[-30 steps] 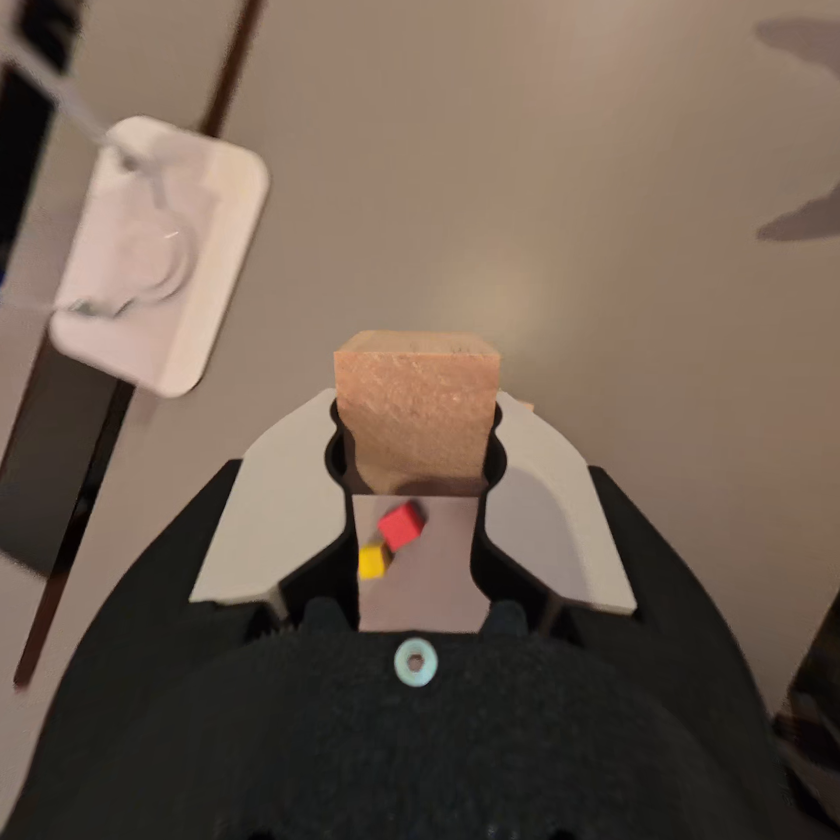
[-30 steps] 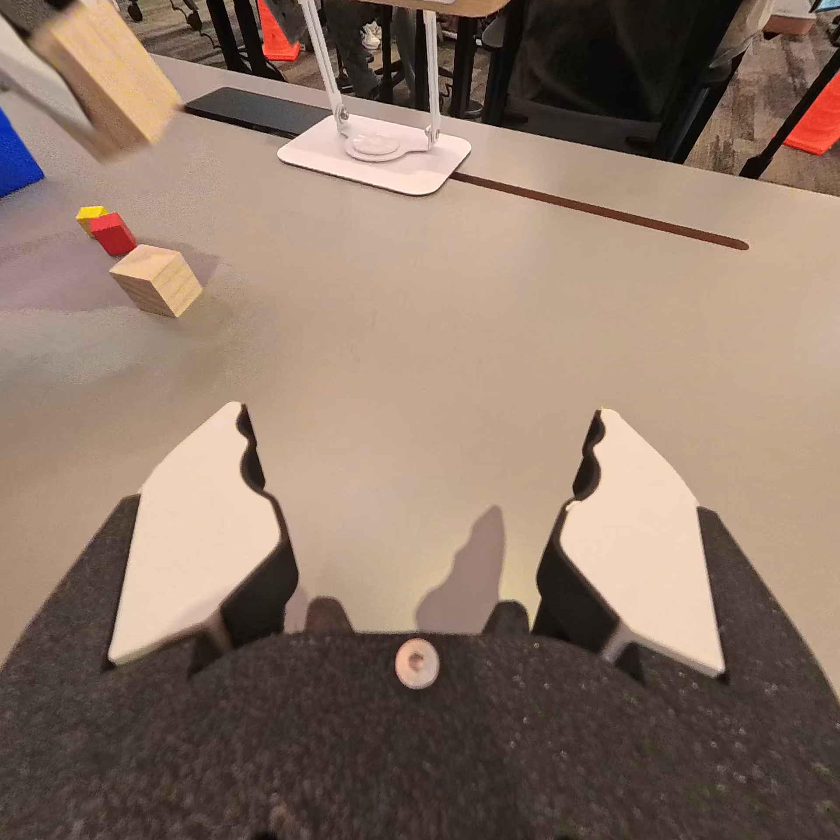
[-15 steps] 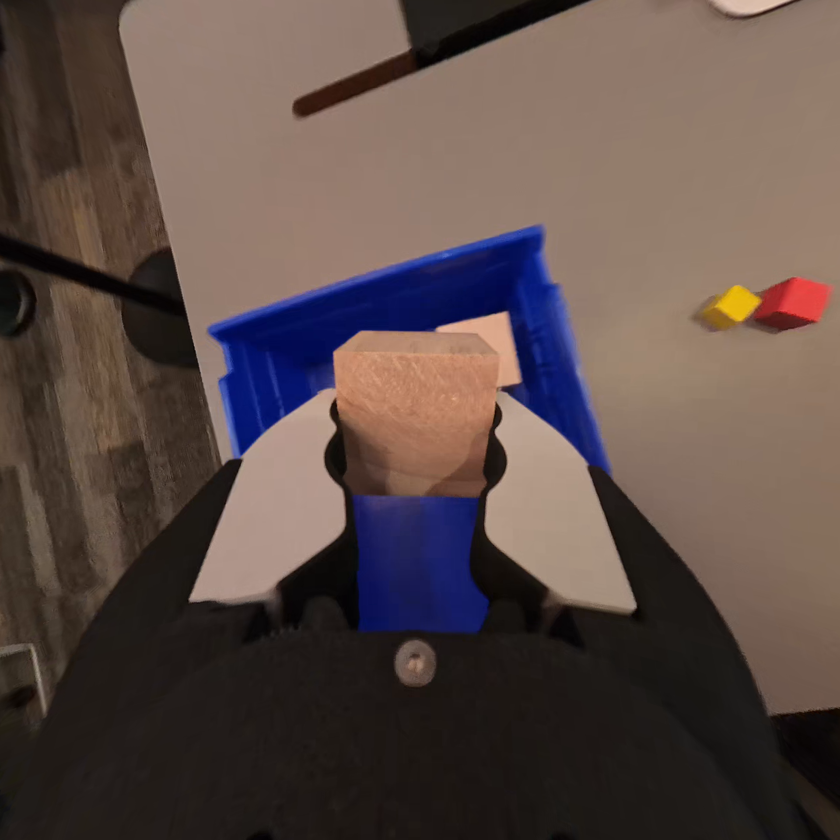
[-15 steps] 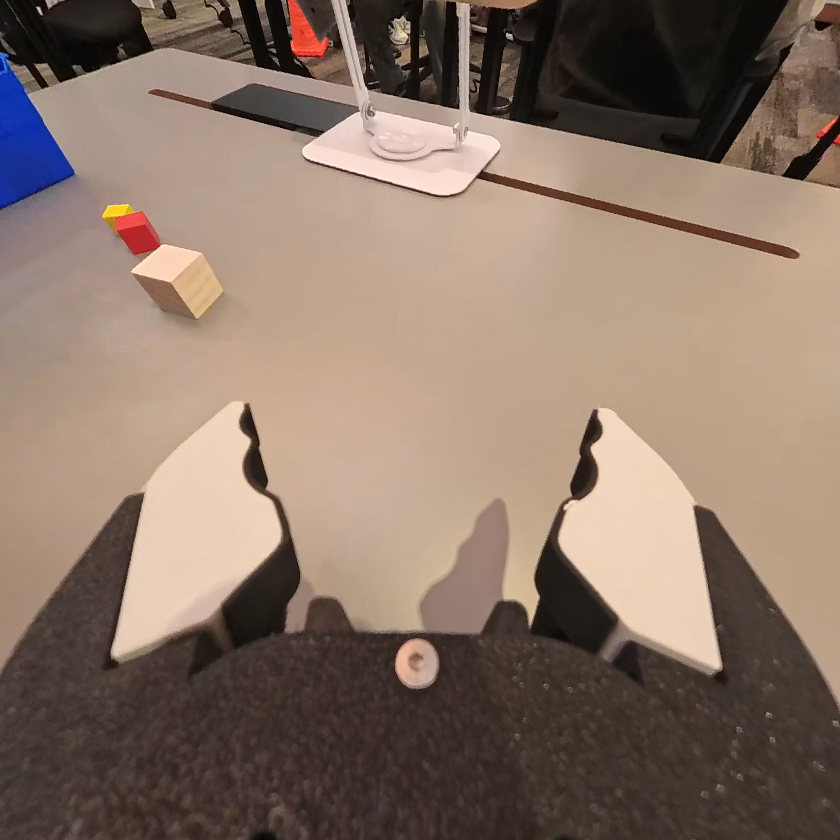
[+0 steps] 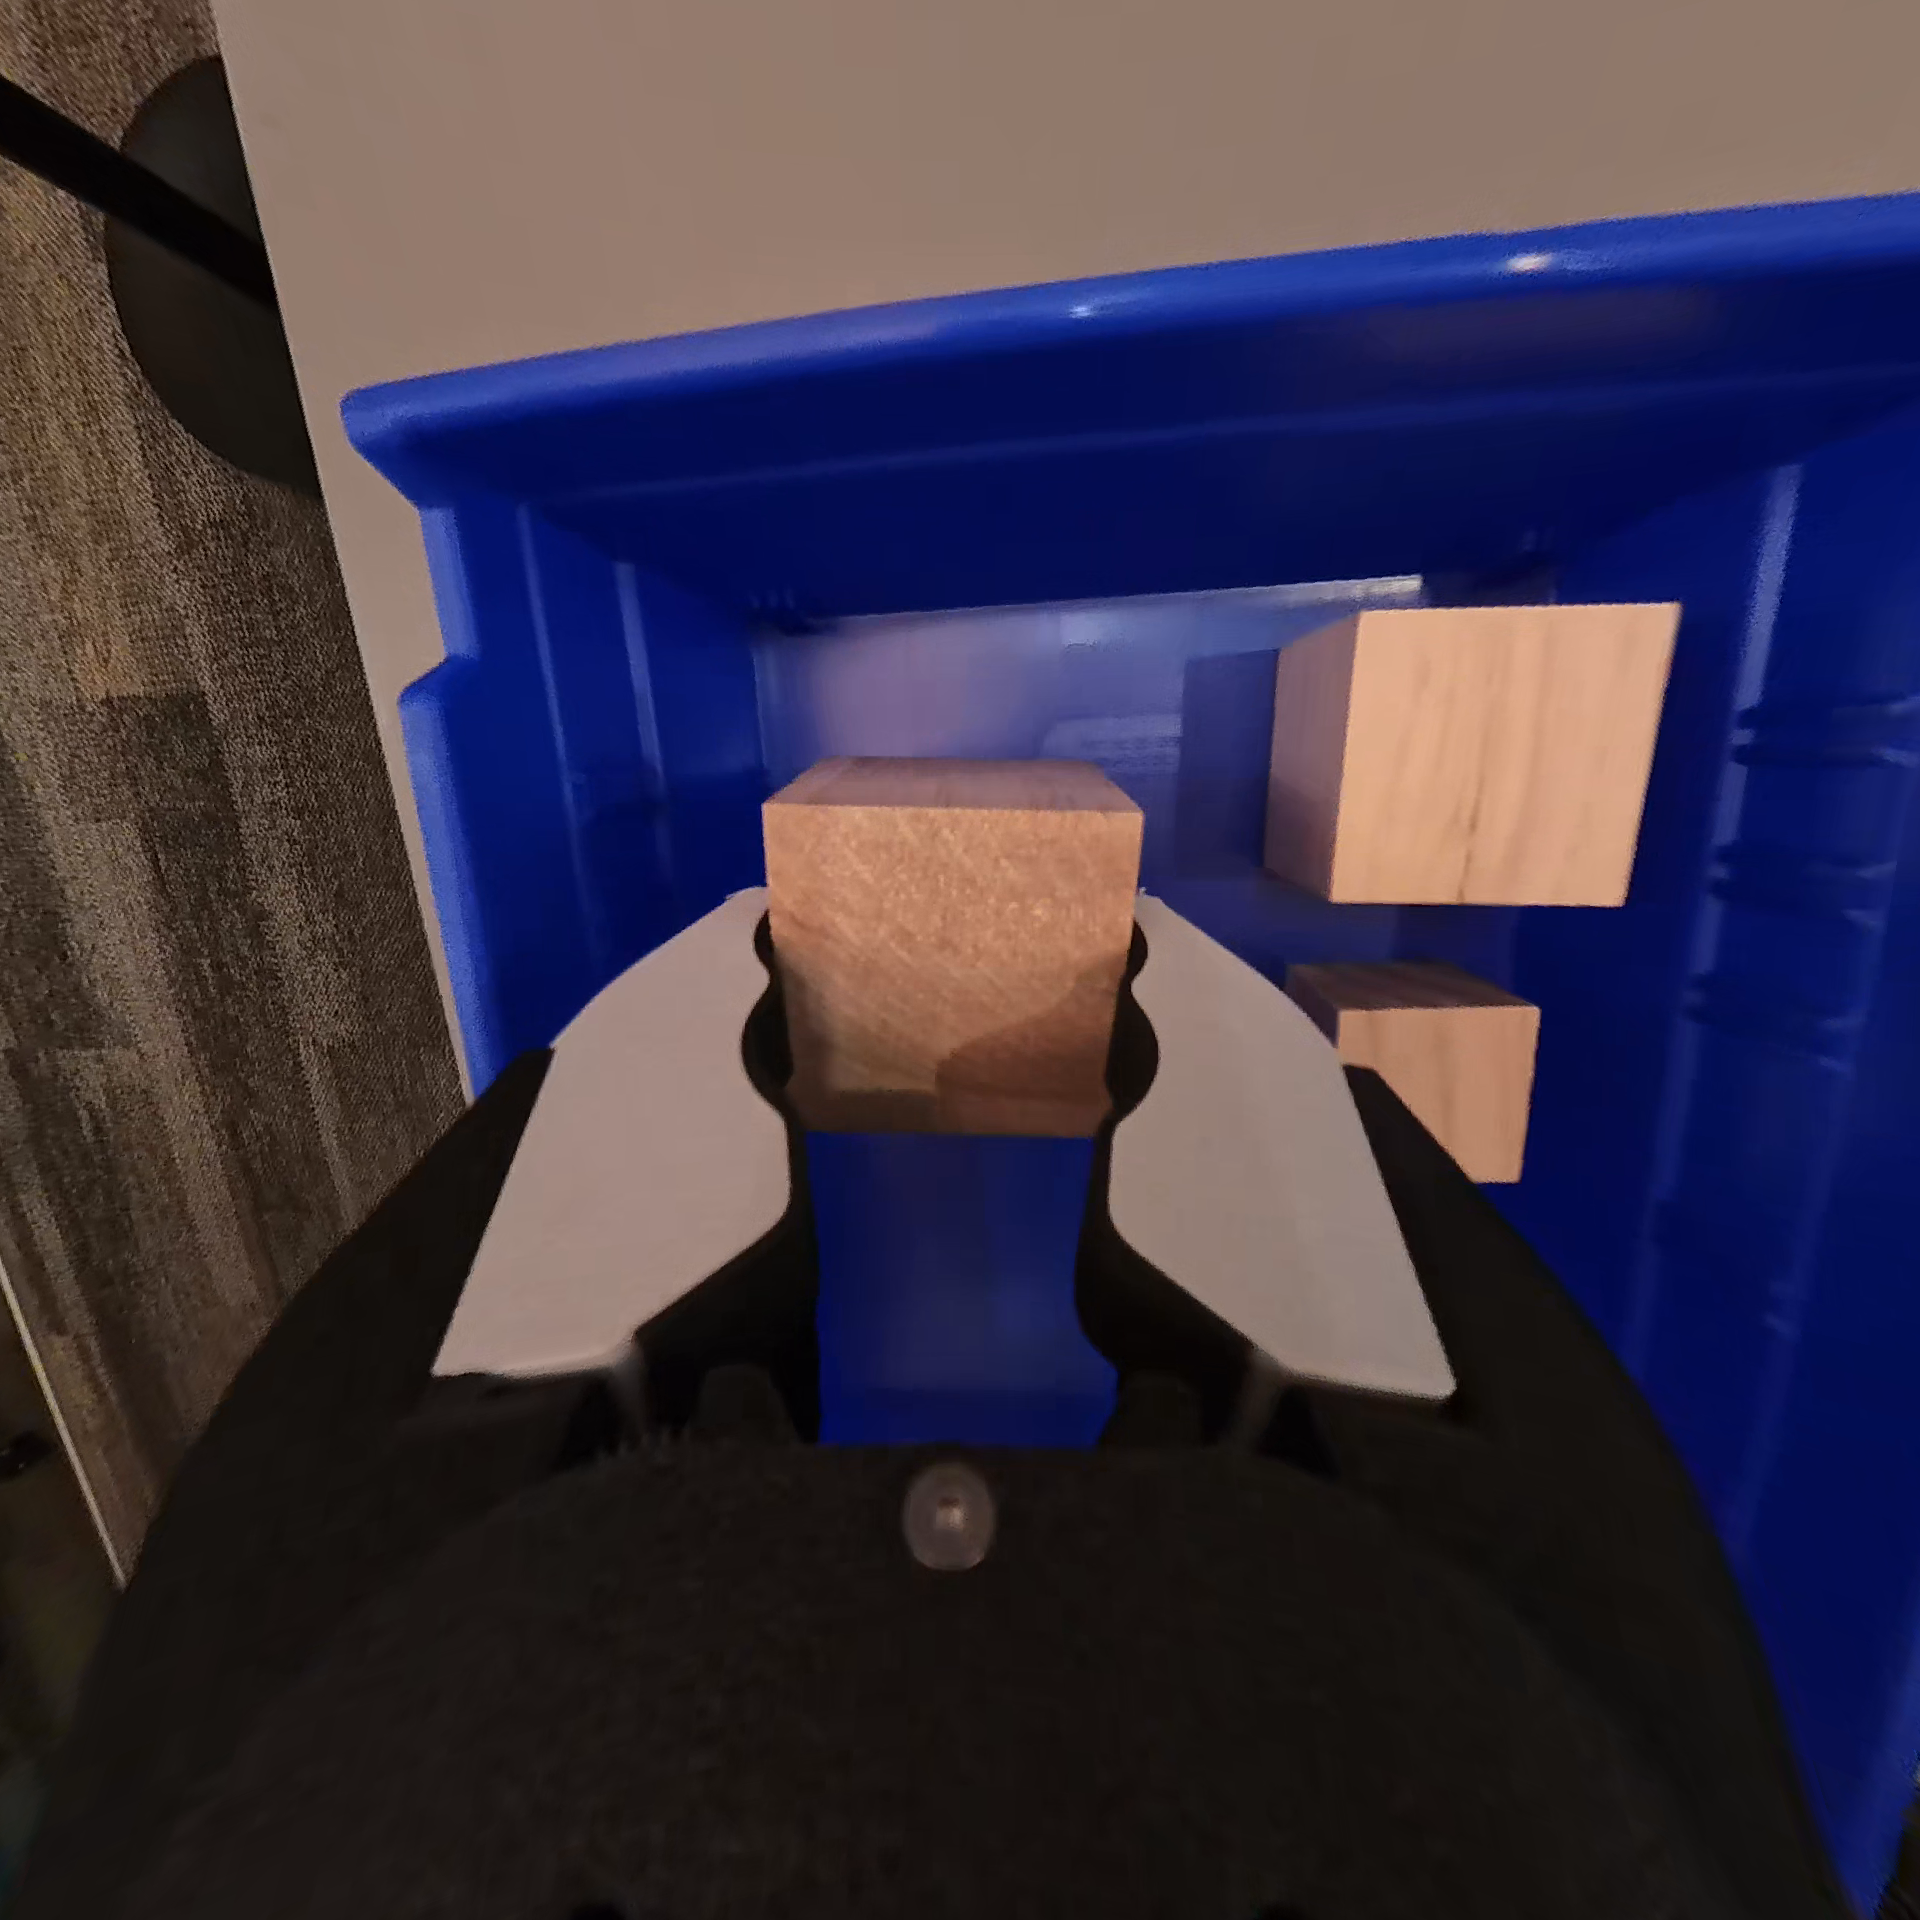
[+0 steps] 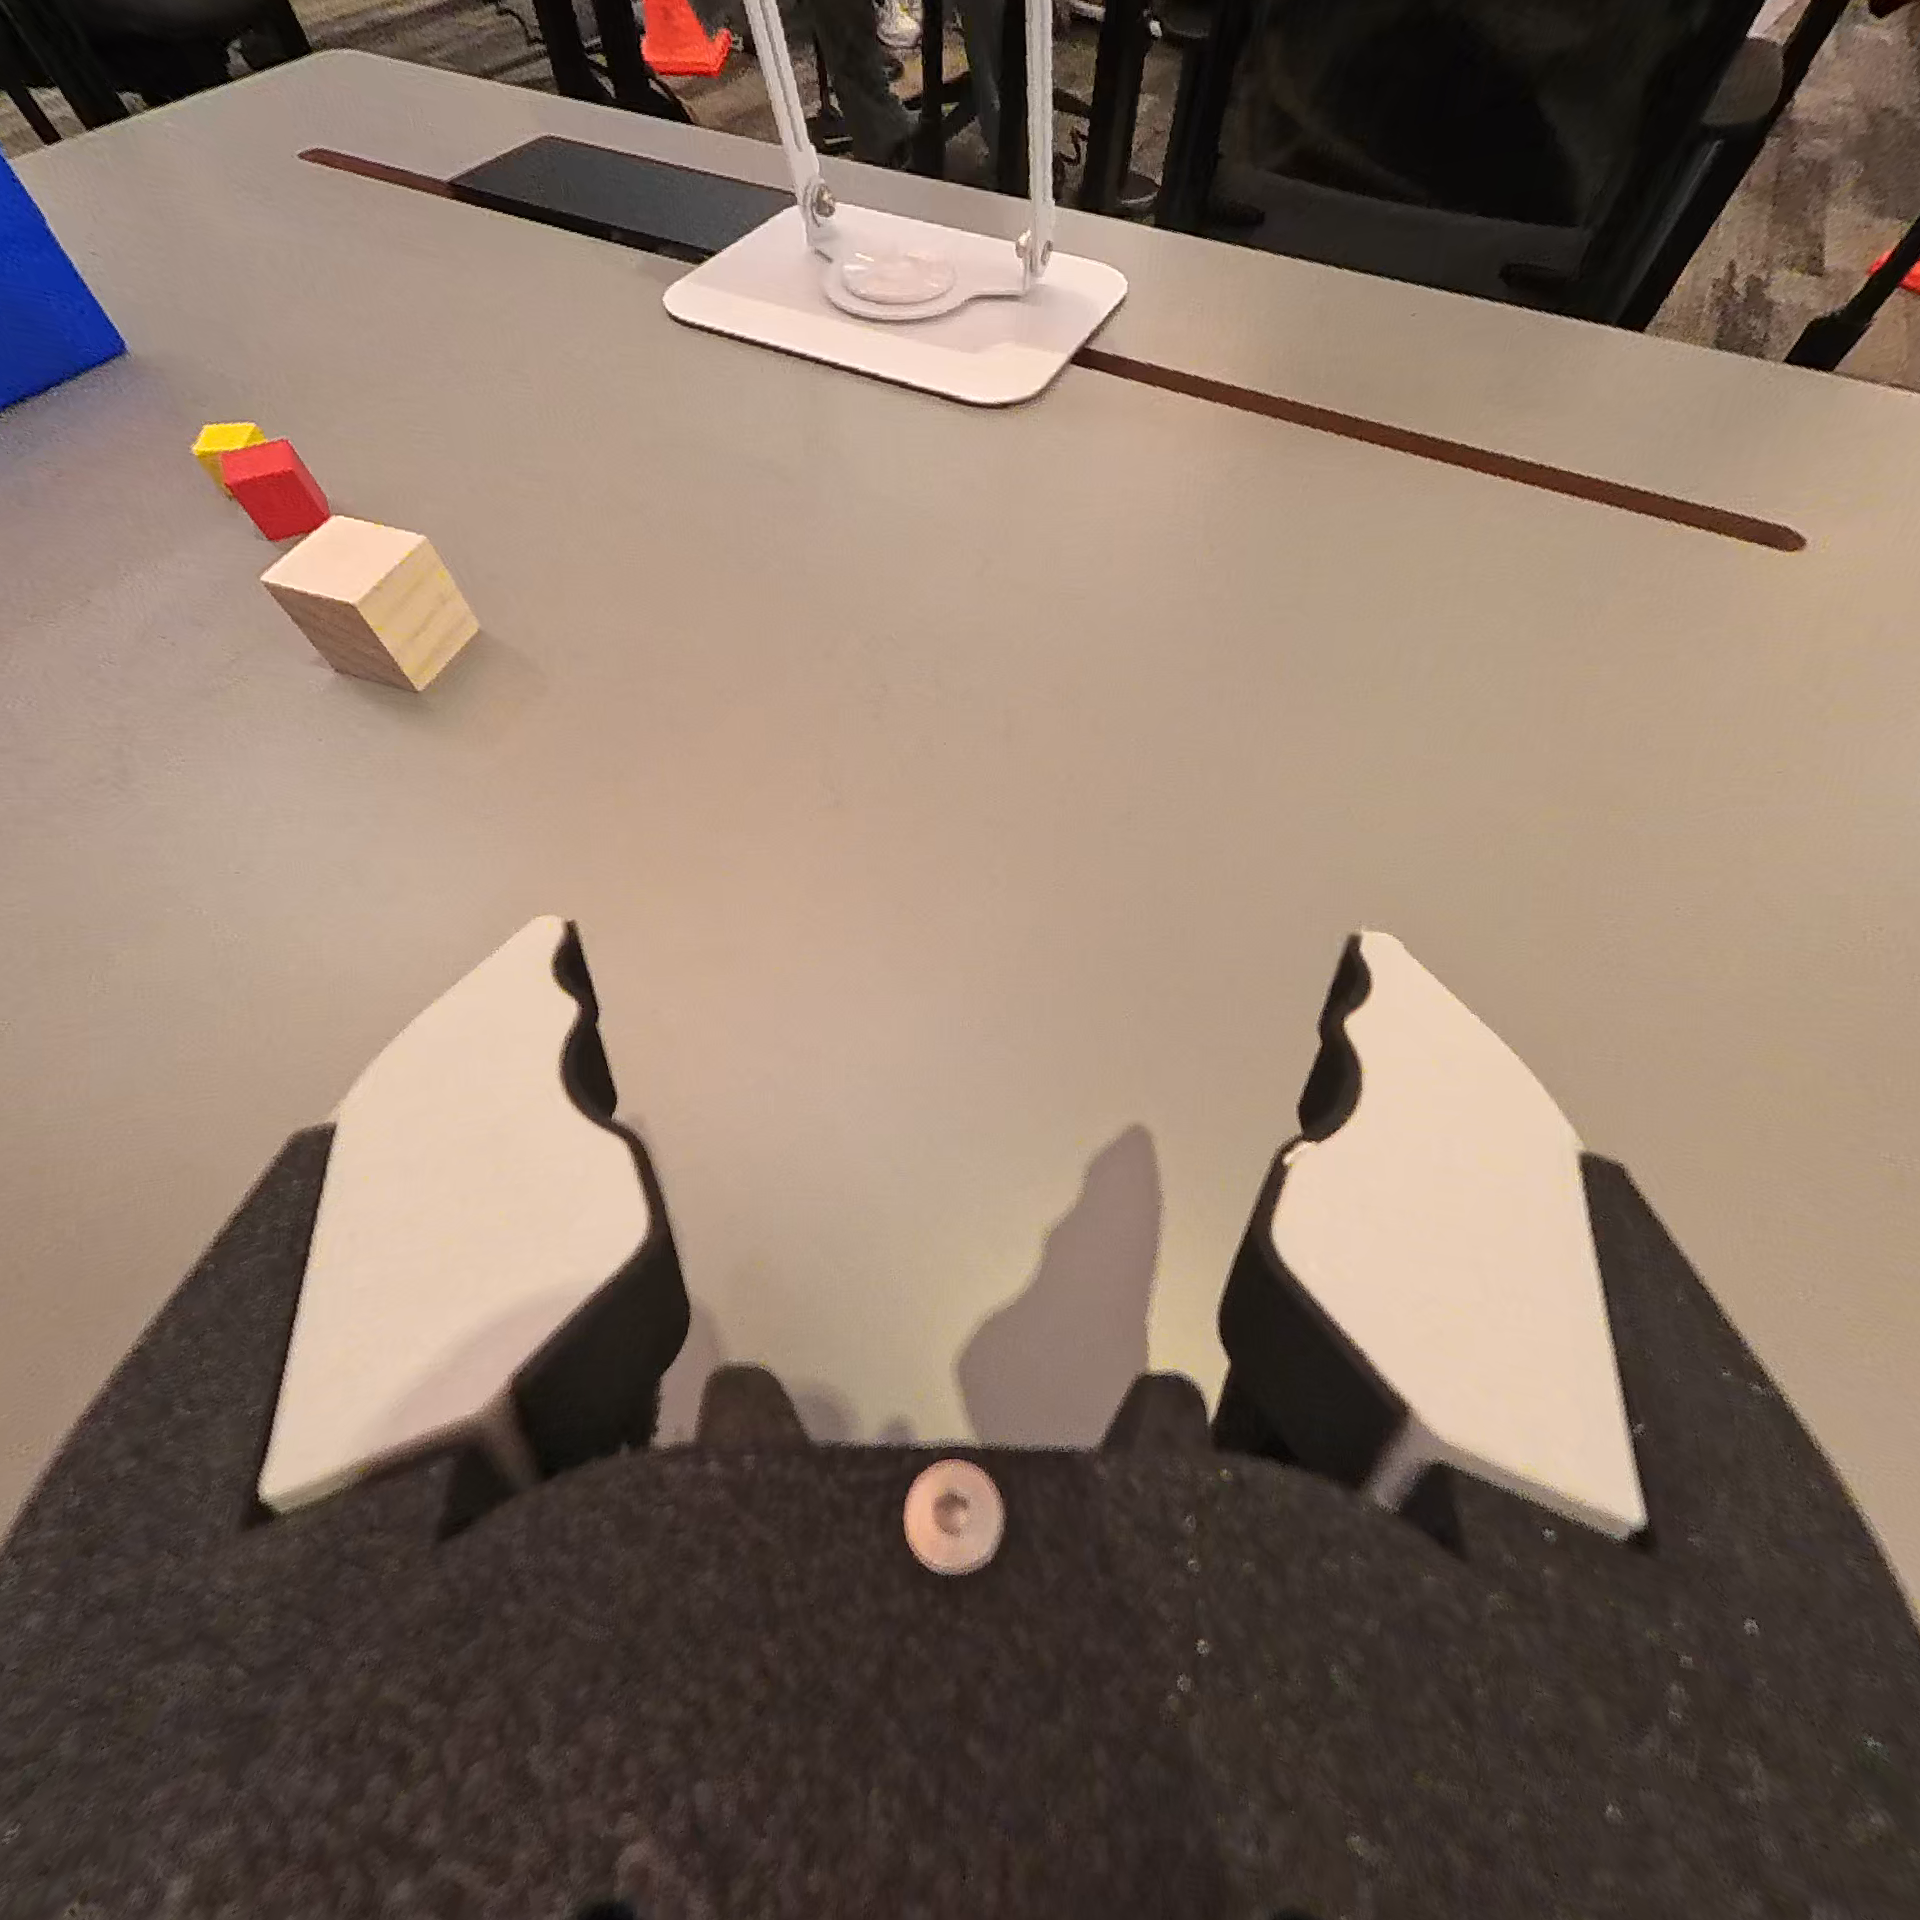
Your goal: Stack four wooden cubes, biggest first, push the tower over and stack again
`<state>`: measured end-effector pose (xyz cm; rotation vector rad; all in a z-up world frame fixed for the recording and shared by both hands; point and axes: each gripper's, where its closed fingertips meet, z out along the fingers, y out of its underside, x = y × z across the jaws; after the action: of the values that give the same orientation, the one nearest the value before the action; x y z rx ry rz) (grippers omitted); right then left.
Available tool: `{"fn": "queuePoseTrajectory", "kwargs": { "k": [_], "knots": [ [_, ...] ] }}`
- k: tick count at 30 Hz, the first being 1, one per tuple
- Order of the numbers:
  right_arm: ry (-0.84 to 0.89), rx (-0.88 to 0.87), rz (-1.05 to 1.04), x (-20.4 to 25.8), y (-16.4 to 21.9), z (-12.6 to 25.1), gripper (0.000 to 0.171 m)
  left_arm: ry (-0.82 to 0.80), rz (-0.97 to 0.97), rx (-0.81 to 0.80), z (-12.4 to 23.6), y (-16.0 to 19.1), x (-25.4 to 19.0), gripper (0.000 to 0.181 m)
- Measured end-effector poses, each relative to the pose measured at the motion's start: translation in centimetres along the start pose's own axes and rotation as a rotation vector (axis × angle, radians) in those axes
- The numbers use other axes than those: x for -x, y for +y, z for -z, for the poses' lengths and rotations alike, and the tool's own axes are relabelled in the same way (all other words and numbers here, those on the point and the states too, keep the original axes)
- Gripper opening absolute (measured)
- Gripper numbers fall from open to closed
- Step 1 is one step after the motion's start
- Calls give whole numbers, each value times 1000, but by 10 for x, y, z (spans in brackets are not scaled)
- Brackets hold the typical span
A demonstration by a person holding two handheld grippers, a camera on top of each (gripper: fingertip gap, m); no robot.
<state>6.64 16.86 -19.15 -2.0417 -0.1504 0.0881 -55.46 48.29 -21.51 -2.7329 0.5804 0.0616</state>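
Note:
My left gripper (image 5: 951, 925) is shut on a plain wooden cube (image 5: 951, 956) and holds it over the open blue bin (image 5: 1039, 436). Inside the bin lie a larger wooden cube (image 5: 1475, 758) and a smaller wooden cube (image 5: 1434, 1081), both to the right of the held one. My right gripper (image 6: 961, 945) is open and empty, low over the grey table (image 6: 1039, 727). On the table at the left of the right wrist view lie a plain wooden cube (image 6: 374, 613), a small red cube (image 6: 272, 501) and a smaller yellow cube (image 6: 223, 442), close together in a row.
A white lamp base (image 6: 899, 301) stands at the back of the table on a dark groove (image 6: 1455, 457). The blue bin's corner (image 6: 42, 291) shows at the far left. The bin sits near the table's edge, with carpet floor (image 5: 156, 831) beyond it. Left tips to right tips: about 70 centimetres.
My left gripper has swung away from the table's middle to the blue bin with the cube and come down close over it. The right gripper has shifted slightly and stays open.

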Motion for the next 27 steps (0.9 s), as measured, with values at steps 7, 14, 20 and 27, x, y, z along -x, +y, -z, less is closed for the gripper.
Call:
{"fn": "queuePoseTrajectory", "kwargs": {
  "k": [7,14,20,27],
  "knots": [
    [10,2,-8,-6,2,5,129,25,24,50,-18,8,2,59],
    [4,12,-6,-4,3,3,128,36,42,80,-31,14,3,59],
    [9,11,-4,-3,2,5,129,34,30,51,-35,12,4,63],
    [3,3,11,2,-2,7,129,65,-58,-143,23,-24,-14,78]
  ]
}}
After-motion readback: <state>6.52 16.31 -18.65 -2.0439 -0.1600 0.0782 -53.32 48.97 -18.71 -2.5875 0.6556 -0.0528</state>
